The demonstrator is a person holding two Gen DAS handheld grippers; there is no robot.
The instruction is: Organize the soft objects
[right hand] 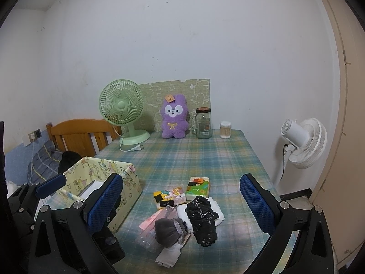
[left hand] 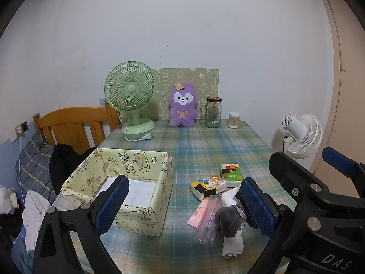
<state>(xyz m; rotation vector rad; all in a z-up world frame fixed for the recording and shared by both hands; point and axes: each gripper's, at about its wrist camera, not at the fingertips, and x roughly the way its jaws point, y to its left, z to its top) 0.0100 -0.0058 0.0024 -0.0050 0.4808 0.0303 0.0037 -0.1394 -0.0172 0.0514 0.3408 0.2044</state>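
Note:
A yellow cartoon-print fabric box (left hand: 127, 182) (right hand: 107, 178) stands at the table's left, with white cloth inside. Right of it lies a pile: two tissue packs (left hand: 208, 186) (left hand: 231, 172), a pink packet (left hand: 200, 212), a clear plastic bag (left hand: 207, 226), a rolled grey sock (left hand: 229, 220) (right hand: 167, 229), a black crinkled bundle (right hand: 203, 221) and white cloth (right hand: 214, 212). My left gripper (left hand: 182, 205) is open, hovering between box and pile. My right gripper (right hand: 180, 205) is open above the pile, and shows at the right of the left wrist view (left hand: 308, 178).
At the table's far edge stand a green fan (left hand: 130, 96), a purple plush bunny (left hand: 182, 106), a glass jar (left hand: 213, 111) and a cotton-swab tub (left hand: 233, 119). A white floor fan (left hand: 301, 134) stands right of the table. A wooden bed with clothes (left hand: 68, 125) is at left.

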